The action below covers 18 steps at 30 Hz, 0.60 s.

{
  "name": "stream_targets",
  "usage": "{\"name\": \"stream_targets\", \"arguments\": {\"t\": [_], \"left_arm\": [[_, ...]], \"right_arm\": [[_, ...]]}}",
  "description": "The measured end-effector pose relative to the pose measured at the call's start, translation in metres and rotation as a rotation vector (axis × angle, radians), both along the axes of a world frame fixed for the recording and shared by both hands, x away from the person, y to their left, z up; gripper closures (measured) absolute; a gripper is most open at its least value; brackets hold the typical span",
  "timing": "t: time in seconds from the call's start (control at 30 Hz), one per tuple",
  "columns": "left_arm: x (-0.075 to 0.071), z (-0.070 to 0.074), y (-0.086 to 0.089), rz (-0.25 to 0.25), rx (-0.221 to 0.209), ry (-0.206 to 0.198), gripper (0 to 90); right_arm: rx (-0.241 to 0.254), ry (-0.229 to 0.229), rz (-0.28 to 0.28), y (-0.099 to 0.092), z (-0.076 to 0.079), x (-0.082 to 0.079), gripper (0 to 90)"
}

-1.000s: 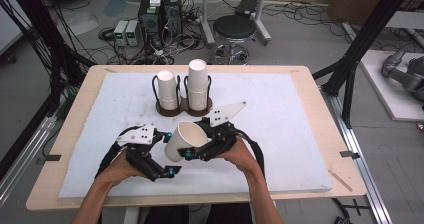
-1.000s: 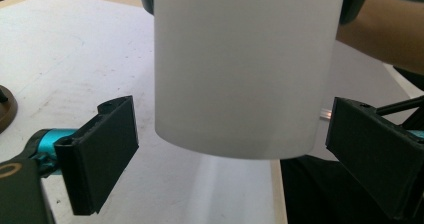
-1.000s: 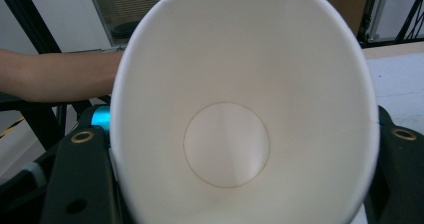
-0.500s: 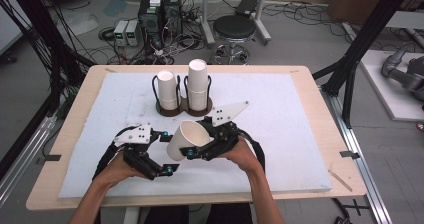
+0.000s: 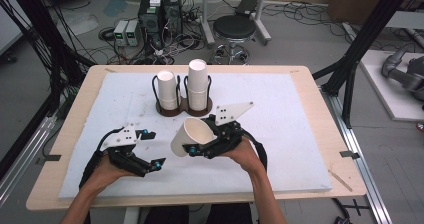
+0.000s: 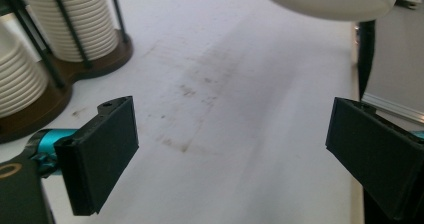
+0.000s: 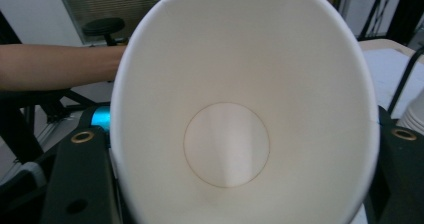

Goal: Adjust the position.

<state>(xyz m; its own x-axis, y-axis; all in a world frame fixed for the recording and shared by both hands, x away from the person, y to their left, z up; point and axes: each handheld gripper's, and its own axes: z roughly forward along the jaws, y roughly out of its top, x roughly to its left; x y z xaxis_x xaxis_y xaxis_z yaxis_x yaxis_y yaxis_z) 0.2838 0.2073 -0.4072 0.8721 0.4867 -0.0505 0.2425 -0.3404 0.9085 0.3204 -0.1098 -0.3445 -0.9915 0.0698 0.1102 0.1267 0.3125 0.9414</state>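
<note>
Over the white mat (image 5: 300, 134), left tool (image 5: 152, 148) has drifted leftward.

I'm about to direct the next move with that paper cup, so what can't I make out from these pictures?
- Right claw pads: in the right gripper view the paper cup covers them, so the exact contact spots stay hidden.
- Cup's outer wall and base: the right gripper view looks into its mouth.
- Cup stacks: cut off by the top and left edges in the left gripper view; in the high view too small to count.
- Left claw: jaws cut off at the bottom edge.
</note>
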Motion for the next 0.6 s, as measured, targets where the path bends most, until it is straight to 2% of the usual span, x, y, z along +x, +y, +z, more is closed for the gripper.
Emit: {"name": "stream_targets", "arguments": {"t": [0.1, 0.23, 0.4, 0.5, 0.6], "left_arm": [[-0.002, -0.005, 0.010, 0.053, -0.016, -0.019, 6.6], [-0.007, -0.012, 0.022, 0.076, -0.067, -0.060, 6.6], [-0.008, -0.021, 0.030, 0.135, -0.058, -0.061, 6.5], [-0.009, -0.026, 0.032, 0.179, -0.049, -0.068, 6.6], [-0.010, -0.031, 0.032, 0.200, -0.042, -0.075, 6.6]], "right_arm": [[-0.007, 0.000, -0.034, -0.004, 0.000, 0.000, 31.8], [0.014, -0.006, -0.082, -0.010, 0.001, 0.000, 31.8], [0.020, -0.008, -0.131, -0.018, 0.000, 0.000, 31.8], [0.010, -0.011, -0.158, -0.022, -0.001, -0.001, 31.8], [-0.015, -0.024, -0.191, -0.024, -0.003, -0.003, 31.8]]}}
